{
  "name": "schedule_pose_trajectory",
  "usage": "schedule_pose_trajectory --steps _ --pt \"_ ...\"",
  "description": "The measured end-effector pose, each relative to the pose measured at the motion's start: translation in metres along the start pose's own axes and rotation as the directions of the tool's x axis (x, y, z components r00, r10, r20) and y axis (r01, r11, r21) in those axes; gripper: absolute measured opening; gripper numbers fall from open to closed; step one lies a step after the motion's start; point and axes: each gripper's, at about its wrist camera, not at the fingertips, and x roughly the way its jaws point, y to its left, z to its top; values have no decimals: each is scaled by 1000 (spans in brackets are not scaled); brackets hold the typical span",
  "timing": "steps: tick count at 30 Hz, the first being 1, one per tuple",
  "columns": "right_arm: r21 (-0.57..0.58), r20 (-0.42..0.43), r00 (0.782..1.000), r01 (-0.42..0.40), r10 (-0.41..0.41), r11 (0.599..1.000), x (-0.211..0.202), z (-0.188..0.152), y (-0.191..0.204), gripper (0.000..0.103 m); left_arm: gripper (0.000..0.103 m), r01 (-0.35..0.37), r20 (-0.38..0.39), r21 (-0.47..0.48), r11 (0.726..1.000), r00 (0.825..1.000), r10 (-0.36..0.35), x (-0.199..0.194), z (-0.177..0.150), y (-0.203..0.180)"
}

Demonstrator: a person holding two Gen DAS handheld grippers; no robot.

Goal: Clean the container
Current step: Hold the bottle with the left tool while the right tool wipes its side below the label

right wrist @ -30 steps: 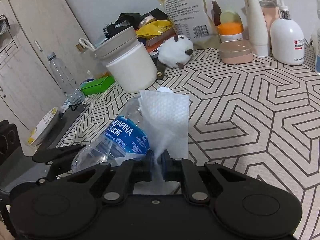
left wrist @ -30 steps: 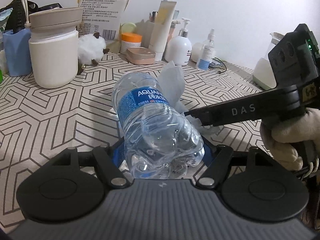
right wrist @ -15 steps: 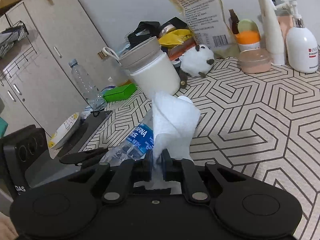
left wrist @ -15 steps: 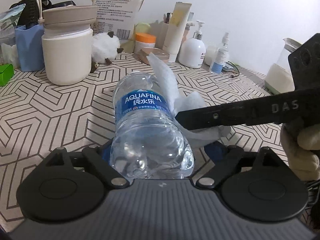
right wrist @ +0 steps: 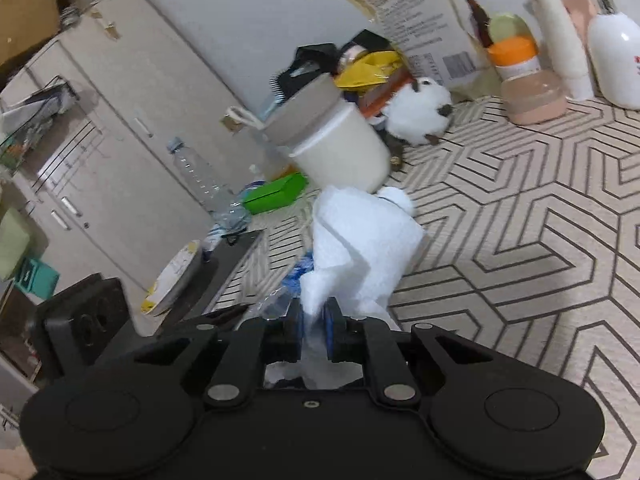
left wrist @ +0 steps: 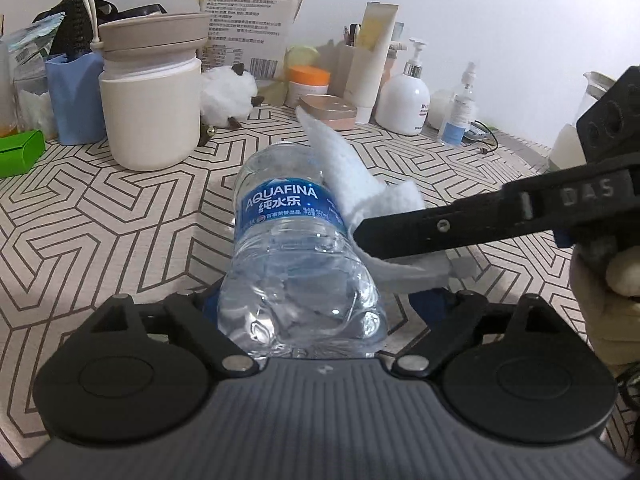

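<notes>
**A Bottle, a Wipe and a Busy Counter**

Closest in the left wrist view, the left claw [left wrist: 302, 312] has the bottom of a clear water bottle [left wrist: 296, 248] between its jaws. The left side touches the bottle. A gap shows on the right side, so I cannot tell if it is squeezing. The bottle is tipped away from the camera, over the counter [left wrist: 100, 232] with its zigzag lines. Its blue label reads "AQUAFINA".

The right claw [right wrist: 314, 320] is clenched on a white paper wipe [right wrist: 360, 248]. The wipe lies against the right side of the bottle. In the left wrist view, the right claw's long black finger comes in from the right, with the letters "DAS" on it.

Farther back on the left stands a big cream jar [left wrist: 150, 96] with a tan lid. Beside it are a blue cup [left wrist: 74, 96] and a green box [left wrist: 20, 152]. I cannot see what is inside any of them.

Behind the bottle are a fluffy white toy [left wrist: 228, 94], a flat pink tin [left wrist: 330, 110] and a tub with an orange lid [left wrist: 308, 82]. At the wall stand a tall tube [left wrist: 372, 52], a white pump bottle [left wrist: 404, 100], a small spray bottle [left wrist: 456, 116] and a big bag [left wrist: 252, 12] with tiny print and a barcode.
</notes>
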Motion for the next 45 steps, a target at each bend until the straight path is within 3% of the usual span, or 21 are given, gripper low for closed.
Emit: schedule_pose_trajectory --steps 5,13,19,21,23,34,38,39,41,45 --pt "6 -41 995 92 -91 996 9 -3 -11 15 89 -9 -8 19 1000 1000 9 1 1 -2" --pt "7 -51 993 107 -107 994 11 -5 -11 15 86 -4 8 -3 1000 1000 4 -1 1 0" --pt "9 -5 1000 7 -7 1000 -3 -1 -5 16 86 -9 5 3 1000 1000 9 1 1 -2" --pt "-5 -11 999 -42 42 999 -3 -2 0 21 86 -16 8 2 1000 1000 16 0 0 -5" --pt "-38 -15 998 -60 60 997 -4 -2 7 35 86 -15 7 1 1000 1000 15 0 0 -3" --pt "32 15 988 -152 152 988 -4 -1 -2 35 86 -16 4 1 1000 1000 16 0 1 -7" --pt "124 34 951 -310 308 943 0 -2 -12 26 86 -15 5 7 1000 1000 14 0 1 -7" --pt "120 29 952 -307 306 944 2 -3 -11 26 86 -15 4 5 1000 1000 15 0 1 -7" --pt "86 21 966 -258 257 962 4 -4 -8 11 86 -14 6 7 1000 1000 14 0 1 -7" --pt "56 32 983 -182 181 982 0 -2 -8 10 86 -18 12 25 1000 1000 18 -1 1 -10"
